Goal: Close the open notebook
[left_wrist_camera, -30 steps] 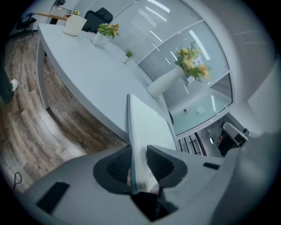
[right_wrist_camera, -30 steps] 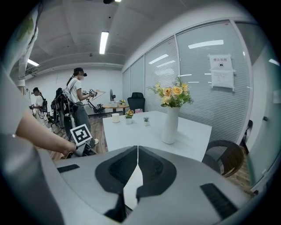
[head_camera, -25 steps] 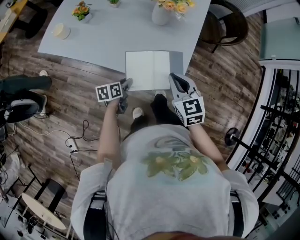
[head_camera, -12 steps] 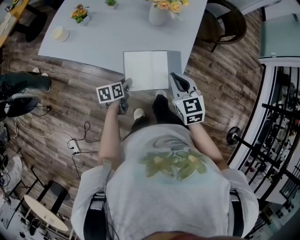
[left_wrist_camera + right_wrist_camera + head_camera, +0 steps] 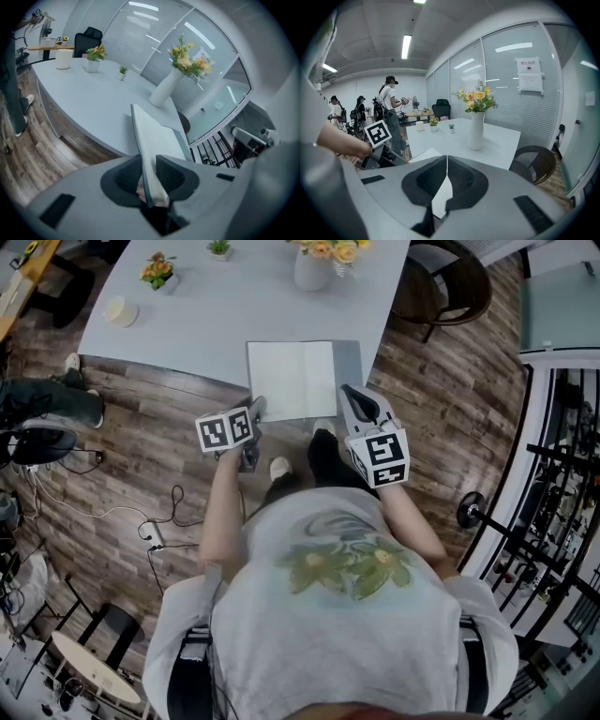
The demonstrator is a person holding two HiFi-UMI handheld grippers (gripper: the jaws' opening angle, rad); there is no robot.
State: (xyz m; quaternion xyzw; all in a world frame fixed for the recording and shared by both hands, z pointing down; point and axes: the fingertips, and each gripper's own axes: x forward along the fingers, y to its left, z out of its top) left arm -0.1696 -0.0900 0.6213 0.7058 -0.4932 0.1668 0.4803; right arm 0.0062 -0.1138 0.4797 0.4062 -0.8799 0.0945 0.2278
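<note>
On the grey table [image 5: 206, 324], left claw [image 5: 254, 410] clamps the notebook [image 5: 292, 381] at its left edge; right claw [image 5: 345, 392] closed.

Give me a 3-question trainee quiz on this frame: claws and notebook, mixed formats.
1. True or false: the right claw is clamped on a page of the notebook.
2. What sits between the pads of the left claw? A) the notebook's left side, raised on edge B) a pen C) nothing
3. Fill in: seen from the person, the notebook lies at the ____ edge of the table (near/far).

Key: 1 false, its jaws are together with nothing between them; 2 A; 3 near.
</note>
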